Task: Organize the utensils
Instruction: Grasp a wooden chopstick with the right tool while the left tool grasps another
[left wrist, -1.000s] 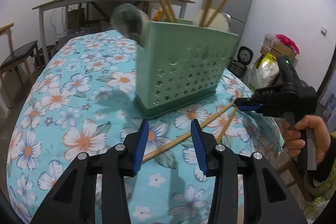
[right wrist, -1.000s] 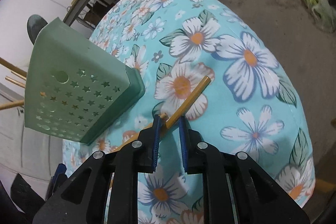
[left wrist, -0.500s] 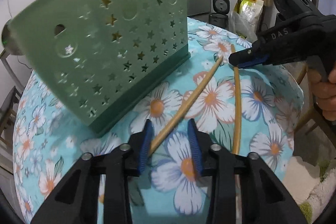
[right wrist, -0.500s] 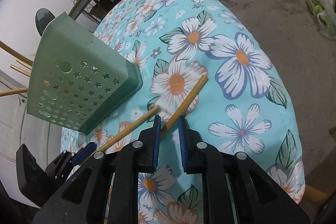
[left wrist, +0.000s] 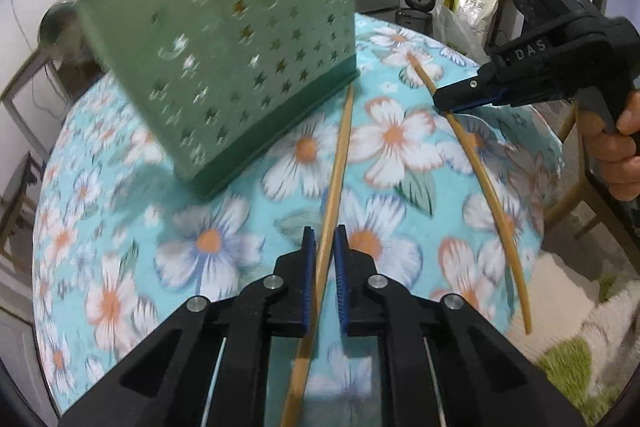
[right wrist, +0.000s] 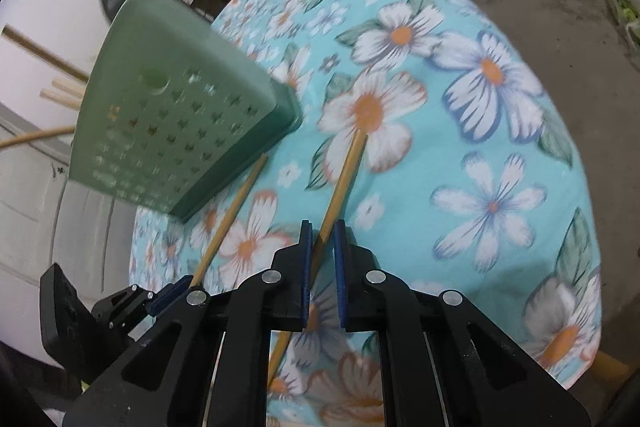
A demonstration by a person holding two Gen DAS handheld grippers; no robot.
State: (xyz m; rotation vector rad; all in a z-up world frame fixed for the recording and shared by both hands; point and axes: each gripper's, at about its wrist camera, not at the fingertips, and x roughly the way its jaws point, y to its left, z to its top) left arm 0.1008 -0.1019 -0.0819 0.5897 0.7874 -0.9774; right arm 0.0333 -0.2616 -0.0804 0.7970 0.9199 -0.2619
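A round worktop covered in a turquoise cloth with white flowers fills both views. On it stands a green utensil holder with star-shaped holes. Several wooden chopsticks, a pale rounded utensil and a dark ladle-like shape already stick out of its top, so part of the sorting looks done.

Two chopsticks lie loose on the cloth. The nearer chopstick runs from the holder's base corner back toward the left camera. The left claw is closing on it; the stick sits between the blue pads, which are very near it, though contact cannot be confirmed.

The second chopstick lies well apart to the right, curved by the lens. The right claw is closing around it too, stick between the pads. From the left view, that claw's tip rests on the stick's upper half, with a person's hand on the trigger.

Judging by this, both sticks have yet to be lifted and dropped into the holder.
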